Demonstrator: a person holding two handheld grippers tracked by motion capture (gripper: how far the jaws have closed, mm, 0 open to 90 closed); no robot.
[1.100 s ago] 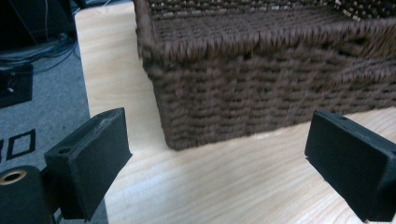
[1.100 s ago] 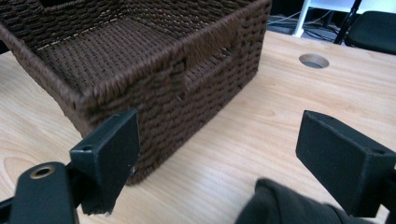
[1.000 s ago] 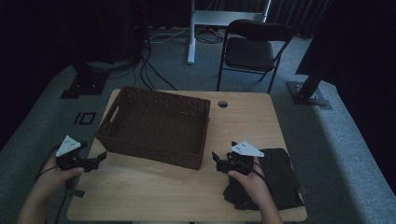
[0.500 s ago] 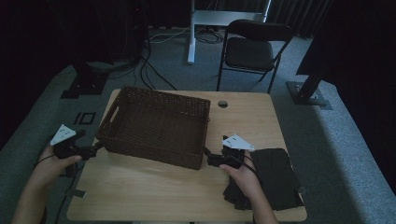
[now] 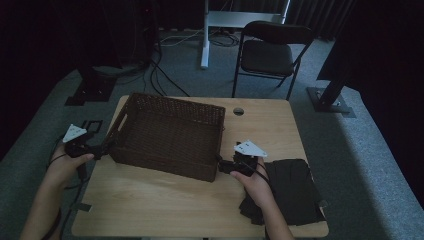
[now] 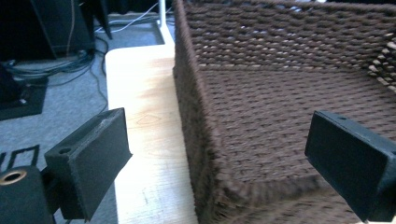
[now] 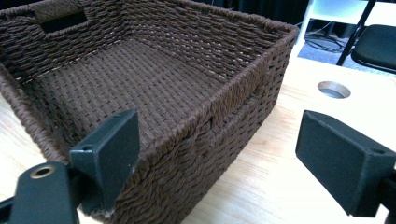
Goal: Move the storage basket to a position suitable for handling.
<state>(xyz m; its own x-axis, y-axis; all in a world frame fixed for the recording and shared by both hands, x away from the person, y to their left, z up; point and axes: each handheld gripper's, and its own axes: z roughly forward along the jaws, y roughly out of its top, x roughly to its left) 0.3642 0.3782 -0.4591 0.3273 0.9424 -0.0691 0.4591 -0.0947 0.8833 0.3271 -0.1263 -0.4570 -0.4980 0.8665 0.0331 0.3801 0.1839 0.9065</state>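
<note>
1. Empty woven basket (image 5: 167, 137) sits mid-table, dark folded cloth (image 5: 292, 190) lying right of it.
2. Left gripper (image 5: 102, 149) and right gripper (image 5: 223, 165) — jaws wide, straddling opposite basket walls — nothing gripped yet.

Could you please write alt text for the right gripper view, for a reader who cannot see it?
An empty dark brown woven basket sits on a light wooden table, seen close up between the two open black jaws of the right tool, which straddle the basket's near wall. A handle slot shows in the far wall and a round hole in the tabletop.
</note>
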